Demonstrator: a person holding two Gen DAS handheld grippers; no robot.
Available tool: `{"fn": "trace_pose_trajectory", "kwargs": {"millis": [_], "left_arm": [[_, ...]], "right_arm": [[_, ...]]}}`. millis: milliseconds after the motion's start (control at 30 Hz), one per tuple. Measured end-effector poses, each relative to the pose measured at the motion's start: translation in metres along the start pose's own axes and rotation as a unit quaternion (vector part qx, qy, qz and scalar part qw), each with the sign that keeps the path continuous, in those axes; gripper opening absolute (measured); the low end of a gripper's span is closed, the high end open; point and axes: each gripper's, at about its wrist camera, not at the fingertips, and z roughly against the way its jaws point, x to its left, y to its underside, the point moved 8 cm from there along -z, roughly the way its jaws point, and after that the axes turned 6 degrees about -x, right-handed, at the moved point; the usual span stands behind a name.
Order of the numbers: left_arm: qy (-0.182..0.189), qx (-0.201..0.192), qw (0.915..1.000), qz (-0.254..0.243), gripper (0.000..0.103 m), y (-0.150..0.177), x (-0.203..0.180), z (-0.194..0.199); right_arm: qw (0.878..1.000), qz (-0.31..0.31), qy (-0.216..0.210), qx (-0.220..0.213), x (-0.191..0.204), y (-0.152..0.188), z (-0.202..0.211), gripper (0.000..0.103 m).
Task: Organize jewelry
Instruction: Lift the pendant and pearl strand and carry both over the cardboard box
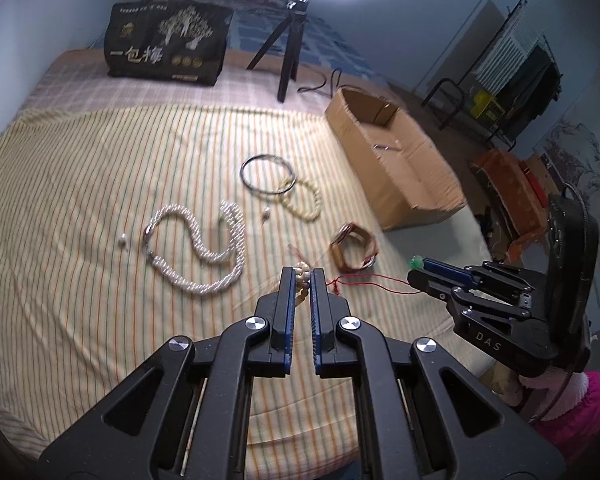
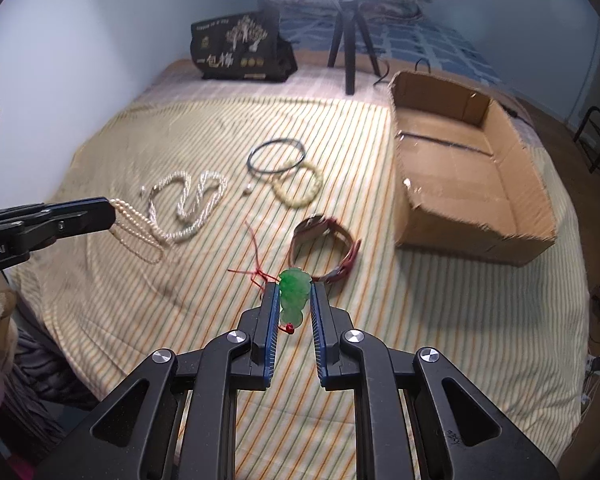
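Note:
My left gripper (image 1: 302, 276) is shut on a strand of small pearl beads (image 1: 302, 271); in the right wrist view the strand (image 2: 135, 236) hangs from it (image 2: 111, 210) down to the bedspread. My right gripper (image 2: 295, 292) is shut on a green jade pendant (image 2: 294, 294) with a red cord (image 2: 255, 264); it shows at the right of the left wrist view (image 1: 414, 270). On the striped bedspread lie a twisted pearl necklace (image 1: 203, 240), a dark bangle (image 1: 268, 175), a yellow bead bracelet (image 1: 304, 200) and a brown leather bracelet (image 1: 354, 250).
An open cardboard box (image 2: 500, 176) sits on the bed at the right. A black printed bag (image 1: 165, 44) and a ring-light tripod (image 1: 287, 52) stand at the back. Two loose earrings (image 1: 122, 241) lie by the necklace. The bed's edge drops off at the right.

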Motion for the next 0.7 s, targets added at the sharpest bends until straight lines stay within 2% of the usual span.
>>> {"fn": "trace_pose_trajectory", "kwargs": {"millis": [467, 700], "left_arm": [[0.035, -0.035, 0.9982, -0.033, 0.005, -0.055, -0.04, 0.014], [0.052, -0.052, 0.9962, -0.048, 0.005, -0.085, -0.06, 0.009]], "right_arm": [[0.997, -0.039, 0.015, -0.072, -0.035, -0.048, 0.048, 0.014], [0.993, -0.04, 0.043, -0.103, -0.063, -0.076, 0.071, 0.014]]}}
